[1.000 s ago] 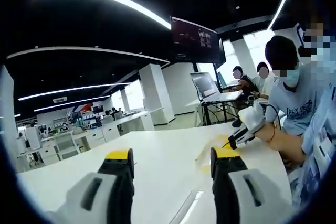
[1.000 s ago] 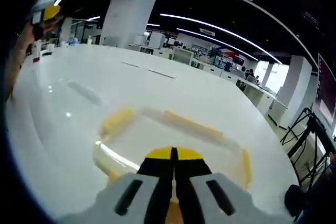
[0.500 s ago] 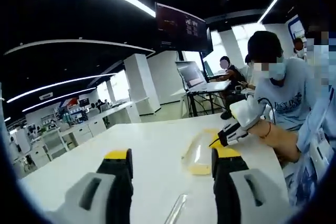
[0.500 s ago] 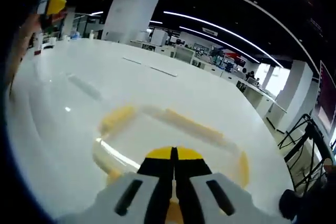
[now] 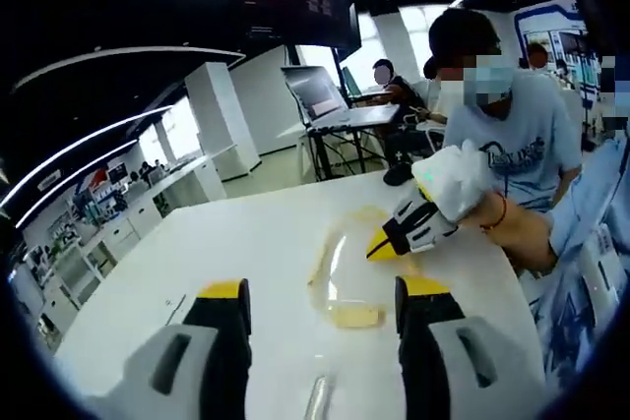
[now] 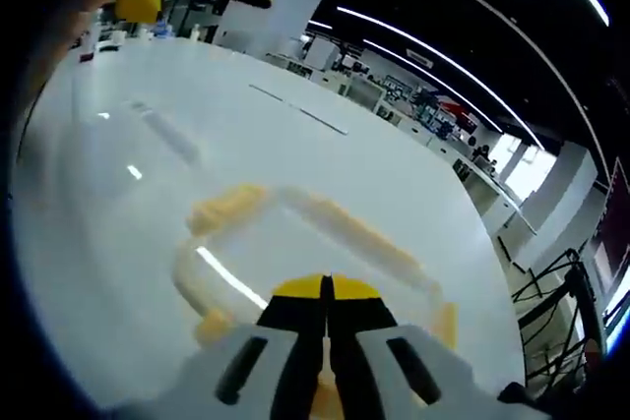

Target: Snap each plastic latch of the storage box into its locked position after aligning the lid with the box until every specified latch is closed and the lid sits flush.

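The storage box [image 5: 345,268] lies on the white table [image 5: 236,243], right of centre in the left gripper view and in the lower middle of the right gripper view [image 6: 315,243]. It is a clear, shallow container with yellow latches; one latch [image 5: 354,316] faces the camera at the box's lower edge in the left gripper view, and others appear as yellow bars at the corners [image 6: 224,209] in the right gripper view. The transparent lid seems to rest on the box, though the blur does not allow a judgement of whether it sits flush or of which latches are locked.

The right gripper [image 6: 326,292] has its yellow-tipped jaws pressed together with no gap, positioned directly over the near edge of the box. Whether anything is pinched between them cannot be told. In the left gripper view the same tool [image 5: 394,238] enters from the right, its tip at the far side of the box, held by a person's hand [image 5: 463,184]. This placement suits pressing down on the lid edge or a latch there.

The left gripper [image 5: 320,307] stands with jaws wide apart and empty, held back above the table, short of the box. This position likely leaves it free to approach the near latch.
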The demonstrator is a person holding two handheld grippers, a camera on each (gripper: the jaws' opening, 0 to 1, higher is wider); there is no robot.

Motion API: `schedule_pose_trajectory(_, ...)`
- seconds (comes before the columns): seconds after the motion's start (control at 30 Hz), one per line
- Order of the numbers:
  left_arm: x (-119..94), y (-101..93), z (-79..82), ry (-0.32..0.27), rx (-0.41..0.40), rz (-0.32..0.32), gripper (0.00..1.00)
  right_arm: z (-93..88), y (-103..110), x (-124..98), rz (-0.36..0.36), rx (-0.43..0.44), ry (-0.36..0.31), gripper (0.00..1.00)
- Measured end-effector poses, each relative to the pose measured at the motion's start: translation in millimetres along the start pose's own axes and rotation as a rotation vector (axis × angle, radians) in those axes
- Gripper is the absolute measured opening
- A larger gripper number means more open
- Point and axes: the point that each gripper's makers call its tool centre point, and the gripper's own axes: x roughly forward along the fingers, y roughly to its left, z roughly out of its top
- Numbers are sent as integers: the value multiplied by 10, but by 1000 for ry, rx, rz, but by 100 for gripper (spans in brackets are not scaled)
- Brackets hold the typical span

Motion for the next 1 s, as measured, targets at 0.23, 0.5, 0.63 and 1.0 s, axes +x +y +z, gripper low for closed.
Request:
schedule_pose_trajectory(0.23,252,-195,-148,149,74,-94,57,-6,11,-20,-21,7,-30,0)
schedule_pose_trajectory(0.5,452,-198,-360,270,46,-134,56,16,56,-27,-9,24,-54,0)
schedule_pose_trajectory(0.63,522,-222,-630,397,36,-172,55,39,97,-30,-7,23,-57,0)
schedule_pose_trajectory(1.0,747,-308,-1008,554,6,-253,50,70,127,-45,-8,28,-70,0)
